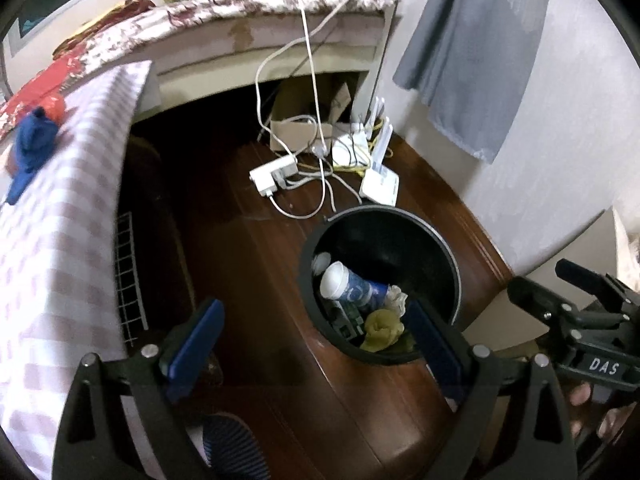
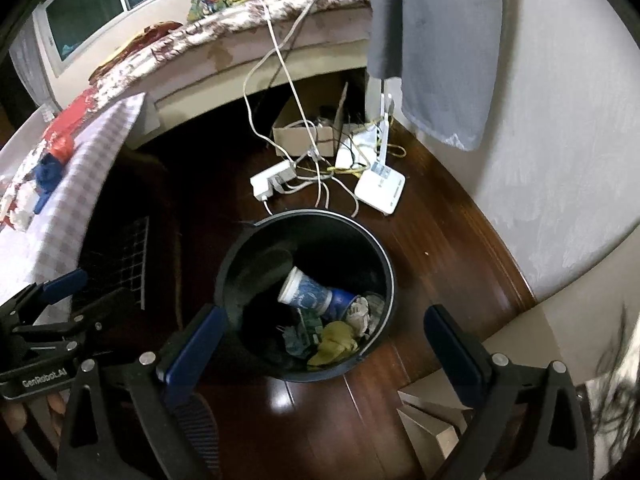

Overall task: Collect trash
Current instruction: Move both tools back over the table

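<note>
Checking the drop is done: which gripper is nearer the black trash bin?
Roughly equal. Right gripper is centred above the black trash bin; left gripper straddles its left rim.

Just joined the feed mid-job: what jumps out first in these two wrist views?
The round black plastic bin on the dark wooden floor, holding a blue-and-white paper cup, a crumpled yellow cloth and wadded paper. Behind it, a tangle of white cables, a power strip and a white router lie by the bed. Both blue-padded grippers, left gripper and right gripper, hover open and empty.
</note>
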A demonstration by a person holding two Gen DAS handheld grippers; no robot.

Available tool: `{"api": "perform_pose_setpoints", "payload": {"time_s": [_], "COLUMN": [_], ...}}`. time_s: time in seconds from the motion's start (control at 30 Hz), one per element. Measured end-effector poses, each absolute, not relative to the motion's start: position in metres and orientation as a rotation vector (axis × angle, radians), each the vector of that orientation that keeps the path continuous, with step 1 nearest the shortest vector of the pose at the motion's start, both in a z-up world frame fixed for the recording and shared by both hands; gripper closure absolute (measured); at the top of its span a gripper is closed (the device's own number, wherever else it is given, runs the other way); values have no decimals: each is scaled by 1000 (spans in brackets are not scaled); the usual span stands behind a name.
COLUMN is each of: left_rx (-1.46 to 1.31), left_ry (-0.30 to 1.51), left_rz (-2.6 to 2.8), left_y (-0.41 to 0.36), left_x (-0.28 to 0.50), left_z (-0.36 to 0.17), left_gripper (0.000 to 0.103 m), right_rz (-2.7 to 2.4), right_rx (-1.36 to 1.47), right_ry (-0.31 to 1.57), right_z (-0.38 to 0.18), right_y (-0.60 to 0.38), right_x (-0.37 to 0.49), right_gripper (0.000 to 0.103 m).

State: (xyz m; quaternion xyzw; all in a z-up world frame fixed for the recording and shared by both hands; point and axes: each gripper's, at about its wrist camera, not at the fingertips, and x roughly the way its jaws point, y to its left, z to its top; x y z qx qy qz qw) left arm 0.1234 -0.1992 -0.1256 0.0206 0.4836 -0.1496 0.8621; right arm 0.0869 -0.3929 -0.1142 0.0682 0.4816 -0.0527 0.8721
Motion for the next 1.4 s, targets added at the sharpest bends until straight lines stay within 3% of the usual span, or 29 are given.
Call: {"api": "perform_pose_setpoints", "payload": {"time_s": [0.73,1.4], "left_rx": [-61,-173], "left_ry": [792,749], "left_rz": [-190,-85], "left_y": [-78,38], "left_x": [98,96], "left_z": [-19,-15], "left_gripper": [5,4], "right_rz": [88,286], "right_rx": [47,-37], "right_ry": [829,734], "right_z": [-6,27], "right_y": [-263,-152], "right_x": [96,105], "right_gripper": [0,0]}}
